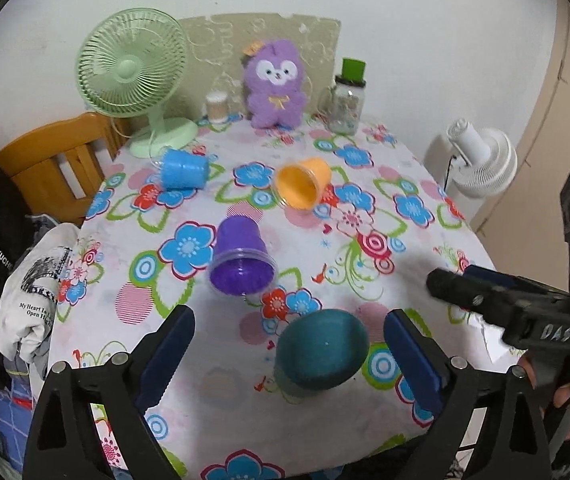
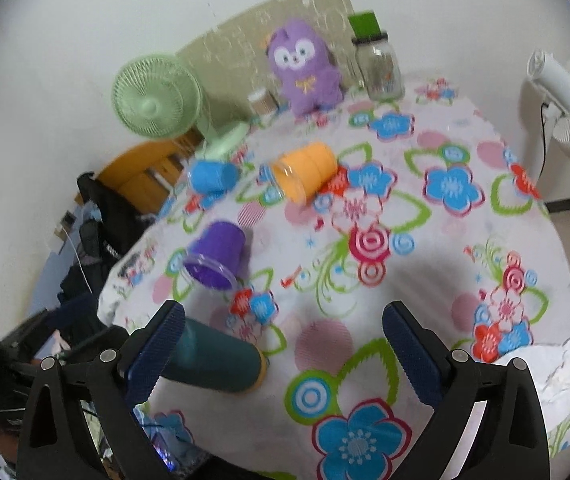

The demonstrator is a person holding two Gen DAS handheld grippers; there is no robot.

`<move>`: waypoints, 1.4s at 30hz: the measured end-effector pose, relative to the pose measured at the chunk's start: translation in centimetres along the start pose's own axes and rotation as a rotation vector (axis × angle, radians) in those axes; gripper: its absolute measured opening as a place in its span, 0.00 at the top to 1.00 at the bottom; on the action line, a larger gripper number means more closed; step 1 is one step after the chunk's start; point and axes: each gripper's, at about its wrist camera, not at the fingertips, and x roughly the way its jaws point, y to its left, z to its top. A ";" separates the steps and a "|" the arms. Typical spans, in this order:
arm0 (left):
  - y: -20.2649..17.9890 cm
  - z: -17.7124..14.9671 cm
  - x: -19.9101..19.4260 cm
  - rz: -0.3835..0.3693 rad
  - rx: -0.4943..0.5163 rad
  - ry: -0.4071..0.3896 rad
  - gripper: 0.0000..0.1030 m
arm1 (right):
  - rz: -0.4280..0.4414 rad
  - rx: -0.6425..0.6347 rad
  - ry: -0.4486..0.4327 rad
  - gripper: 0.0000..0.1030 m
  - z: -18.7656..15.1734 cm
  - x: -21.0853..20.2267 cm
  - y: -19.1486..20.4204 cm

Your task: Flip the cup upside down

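A dark teal cup (image 1: 322, 349) lies on its side on the flowered tablecloth (image 1: 349, 208), between the open fingers of my left gripper (image 1: 289, 354) without touching them. It shows in the right wrist view (image 2: 221, 362) beside the left finger of my right gripper (image 2: 283, 350), which is open and empty. A purple cup (image 1: 241, 256), an orange cup (image 1: 303, 184) and a blue cup (image 1: 183, 168) also lie on their sides farther back. My right gripper's body (image 1: 525, 308) shows in the left wrist view at the right.
A green desk fan (image 1: 133, 68), a purple plush toy (image 1: 275, 84), a glass jar with green lid (image 1: 347, 98) and a small paper cup (image 1: 217, 106) stand along the back. A wooden chair (image 1: 57, 160) with clothes is left; a white fan (image 1: 481, 156) is right.
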 end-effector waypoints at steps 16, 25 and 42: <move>2.3 -0.2 -3.8 0.061 -0.094 -0.174 0.03 | 0.017 -0.125 -0.091 0.02 0.8 -2.2 4.3; 2.9 -0.4 -5.7 0.100 -0.128 -0.258 0.01 | 0.042 -0.162 -0.112 0.02 0.6 -2.9 5.9; 3.8 -0.8 -7.7 0.133 -0.160 -0.351 0.00 | 0.052 -0.208 -0.160 0.02 0.4 -4.2 7.3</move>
